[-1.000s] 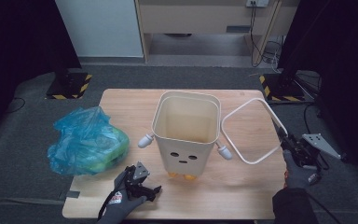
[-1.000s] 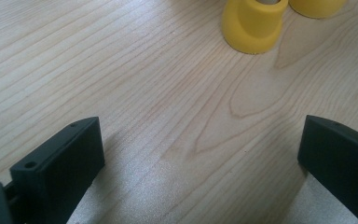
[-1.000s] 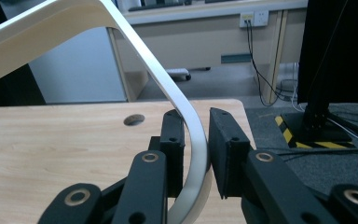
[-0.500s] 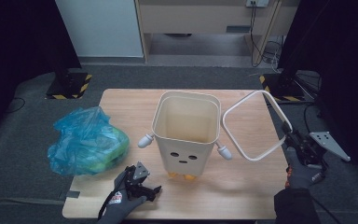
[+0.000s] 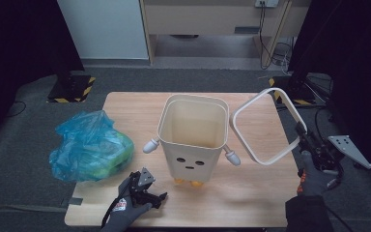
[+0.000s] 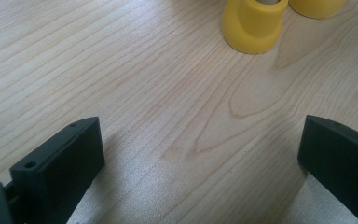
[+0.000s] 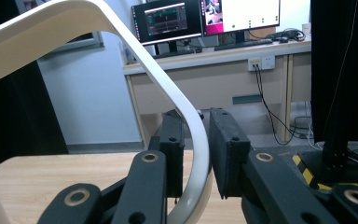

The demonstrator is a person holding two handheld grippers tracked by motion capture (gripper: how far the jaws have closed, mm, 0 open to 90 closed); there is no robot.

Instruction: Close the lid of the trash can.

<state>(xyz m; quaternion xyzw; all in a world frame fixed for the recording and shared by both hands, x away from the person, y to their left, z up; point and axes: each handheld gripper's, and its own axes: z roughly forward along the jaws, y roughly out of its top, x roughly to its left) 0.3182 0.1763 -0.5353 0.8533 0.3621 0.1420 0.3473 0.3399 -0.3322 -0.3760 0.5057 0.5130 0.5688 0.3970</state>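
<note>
A pale wooden table (image 5: 125,108) is set on grey carpet; the ring (image 7: 196,154) is clamped by the right gripper (image 7: 196,154), while the left gripper (image 6: 200,154) is held agape.

Left hand-held gripper (image 5: 147,189) low, jaws wide apart; right hand-held gripper (image 5: 303,139) raised, jaws clamped.
</note>
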